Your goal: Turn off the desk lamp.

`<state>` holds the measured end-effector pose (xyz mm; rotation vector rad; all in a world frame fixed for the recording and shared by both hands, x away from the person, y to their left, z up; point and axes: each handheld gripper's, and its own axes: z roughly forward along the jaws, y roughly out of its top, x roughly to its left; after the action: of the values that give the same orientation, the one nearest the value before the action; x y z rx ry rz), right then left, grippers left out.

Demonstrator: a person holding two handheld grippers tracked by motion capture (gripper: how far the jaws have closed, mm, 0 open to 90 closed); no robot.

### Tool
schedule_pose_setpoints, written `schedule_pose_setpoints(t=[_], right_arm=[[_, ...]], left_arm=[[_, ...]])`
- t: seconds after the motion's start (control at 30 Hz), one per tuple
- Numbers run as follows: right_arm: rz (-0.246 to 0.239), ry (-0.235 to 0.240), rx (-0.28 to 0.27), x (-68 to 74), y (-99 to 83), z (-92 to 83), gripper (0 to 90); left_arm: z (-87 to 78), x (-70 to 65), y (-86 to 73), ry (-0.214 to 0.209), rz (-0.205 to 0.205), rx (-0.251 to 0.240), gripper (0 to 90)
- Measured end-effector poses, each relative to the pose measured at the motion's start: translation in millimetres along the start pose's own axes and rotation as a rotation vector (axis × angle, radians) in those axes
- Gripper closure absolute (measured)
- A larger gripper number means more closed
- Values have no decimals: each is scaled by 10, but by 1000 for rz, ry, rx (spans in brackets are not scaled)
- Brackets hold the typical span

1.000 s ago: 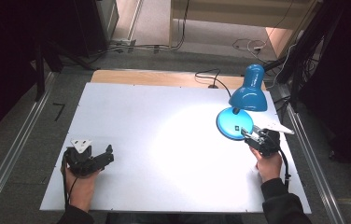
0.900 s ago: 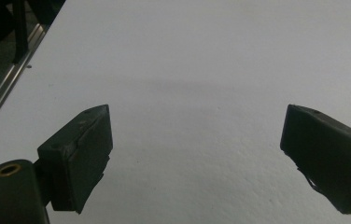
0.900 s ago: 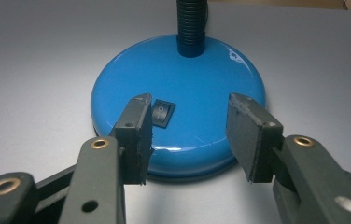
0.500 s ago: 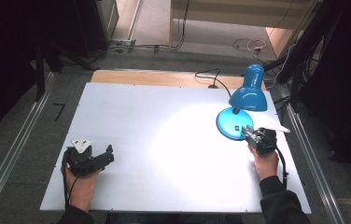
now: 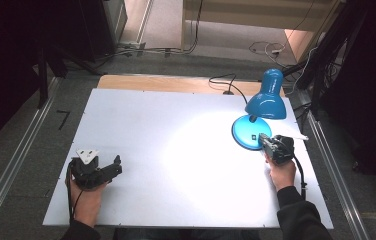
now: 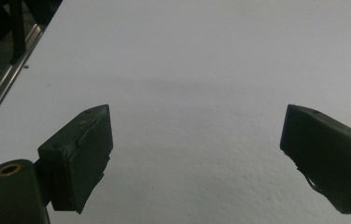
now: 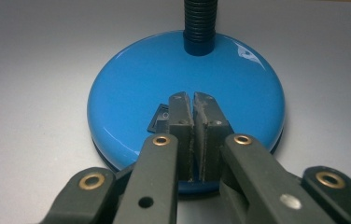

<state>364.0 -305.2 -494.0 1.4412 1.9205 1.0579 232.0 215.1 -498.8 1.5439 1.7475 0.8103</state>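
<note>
**Closed right gripper at the switch of the blue lamp**

On the white rectangular table top (image 5: 176, 150) stands a glossy blue desk lamp (image 5: 258, 117) with a round flat base, a black ribbed flexible neck and a bell-shaped shade. It is at the far right part of the table, and a bright pool of light lies on the surface to the left of it. A black cable (image 5: 223, 82) goes from behind the lamp over the far edge of the table.

The right gripper (image 7: 193, 105) has its two black jaws pressed together with nothing between them. In the right gripper view the closed tips are over the near part of the lamp base (image 7: 141, 84), directly at a small black rocker switch (image 7: 160, 117) — the switch is partly hidden behind the jaws, so I cannot tell if the tips really touch it. In the high view this gripper (image 5: 264, 140) is at the near right rim of the base, held by the right hand (image 5: 281, 172).

The left gripper (image 5: 116, 164) lies low at the near left part of the table, well apart from the lamp, in the left hand (image 5: 88, 195). Its jaws are spread wide — in the left gripper view there is bare white surface between them.
</note>
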Motion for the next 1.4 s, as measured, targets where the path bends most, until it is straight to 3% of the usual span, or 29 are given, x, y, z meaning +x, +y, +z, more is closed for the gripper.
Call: schedule_pose_setpoints(t=[0.23,0.5,1.4], right_arm=[[20,16,-9,-17,8,31,877],[11,35,-4,21,29,72,879],[-16,15,2,62,33,125,880]], left_arm=[[-5,3,2,1,-1,-1,97],[-7,5,4,-2,-6,-4,97],[-11,9,7,-10,-10,-1,98]])
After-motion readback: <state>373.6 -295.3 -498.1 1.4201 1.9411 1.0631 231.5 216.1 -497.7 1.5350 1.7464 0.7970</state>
